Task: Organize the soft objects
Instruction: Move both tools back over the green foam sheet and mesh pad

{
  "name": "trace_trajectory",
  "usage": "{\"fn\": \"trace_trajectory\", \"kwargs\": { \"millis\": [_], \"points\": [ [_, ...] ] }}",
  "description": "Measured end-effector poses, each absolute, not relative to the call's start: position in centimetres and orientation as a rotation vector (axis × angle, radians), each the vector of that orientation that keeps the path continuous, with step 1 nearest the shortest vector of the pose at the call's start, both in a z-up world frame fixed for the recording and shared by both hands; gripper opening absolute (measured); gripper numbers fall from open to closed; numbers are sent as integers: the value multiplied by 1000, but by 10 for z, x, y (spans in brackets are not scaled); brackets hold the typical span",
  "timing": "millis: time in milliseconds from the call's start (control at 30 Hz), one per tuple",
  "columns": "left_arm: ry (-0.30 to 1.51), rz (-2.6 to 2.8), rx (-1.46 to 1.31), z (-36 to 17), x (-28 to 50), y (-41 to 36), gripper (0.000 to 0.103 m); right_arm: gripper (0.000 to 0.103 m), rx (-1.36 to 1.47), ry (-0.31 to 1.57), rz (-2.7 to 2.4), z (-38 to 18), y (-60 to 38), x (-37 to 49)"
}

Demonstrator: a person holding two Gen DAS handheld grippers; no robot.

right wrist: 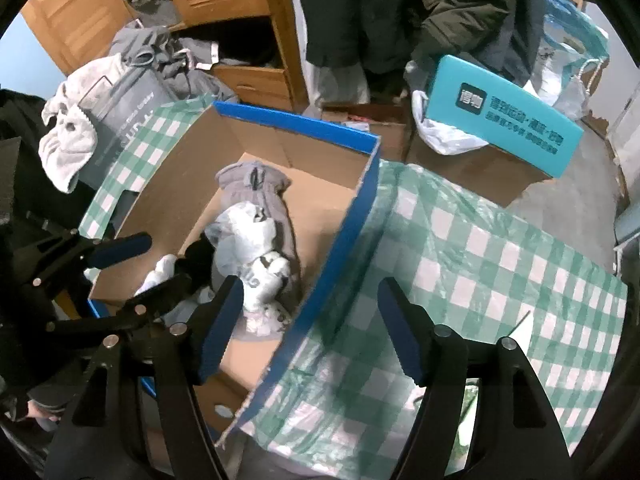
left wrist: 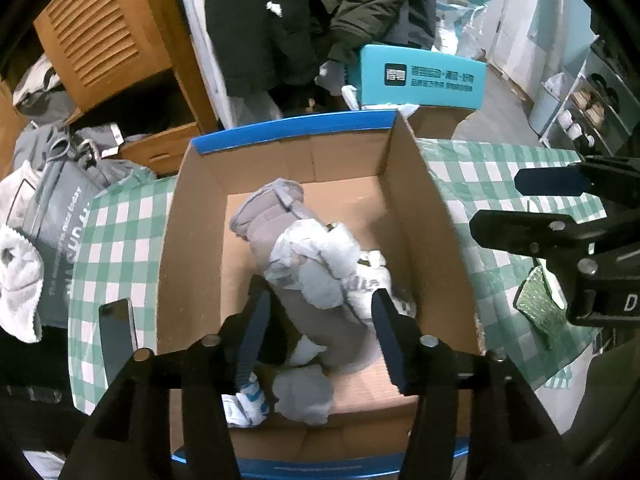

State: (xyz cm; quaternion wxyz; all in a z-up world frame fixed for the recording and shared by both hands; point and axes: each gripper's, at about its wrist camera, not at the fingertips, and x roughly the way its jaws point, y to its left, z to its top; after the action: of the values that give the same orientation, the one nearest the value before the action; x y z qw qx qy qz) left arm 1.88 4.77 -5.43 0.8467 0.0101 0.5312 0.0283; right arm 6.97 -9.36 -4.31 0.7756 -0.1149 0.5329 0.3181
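Note:
An open cardboard box [left wrist: 200, 240] with a blue rim stands on the green checked tablecloth. Inside lie a grey glove [left wrist: 276, 216], pale crumpled socks [left wrist: 320, 260], a grey sock [left wrist: 304, 396] and a white-and-blue sock [left wrist: 246, 404]. My left gripper [left wrist: 320, 320] is open and empty, hovering over the box's near part. My right gripper [right wrist: 310, 320] is open and empty, straddling the box's right wall [right wrist: 340, 232]; the glove [right wrist: 260, 188] and socks [right wrist: 248, 236] show left of it. The left gripper [right wrist: 132, 268] also shows there.
A phone [left wrist: 118, 332] lies on the cloth left of the box. A green sponge [left wrist: 540, 304] lies to the right. A teal box [left wrist: 420, 80] and a wooden cabinet [left wrist: 104, 36] stand behind. Grey clothes and a white towel [left wrist: 20, 280] pile at left.

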Motion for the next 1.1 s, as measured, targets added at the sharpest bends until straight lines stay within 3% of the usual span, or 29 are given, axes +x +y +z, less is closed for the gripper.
{"fn": "trace_trajectory", "kwargs": {
  "millis": [267,367,1100],
  "points": [
    [1121,29,47,-53,23,23,62,76,-211,1144,657,-42,-125,74],
    [1116,14,60,-51,26,12,71,76,-201,1143,632,-44,-140,76],
    [1194,-100,77,-66,49,-65,72,79,-103,1184,461,-68,-254,97]
  ]
}}
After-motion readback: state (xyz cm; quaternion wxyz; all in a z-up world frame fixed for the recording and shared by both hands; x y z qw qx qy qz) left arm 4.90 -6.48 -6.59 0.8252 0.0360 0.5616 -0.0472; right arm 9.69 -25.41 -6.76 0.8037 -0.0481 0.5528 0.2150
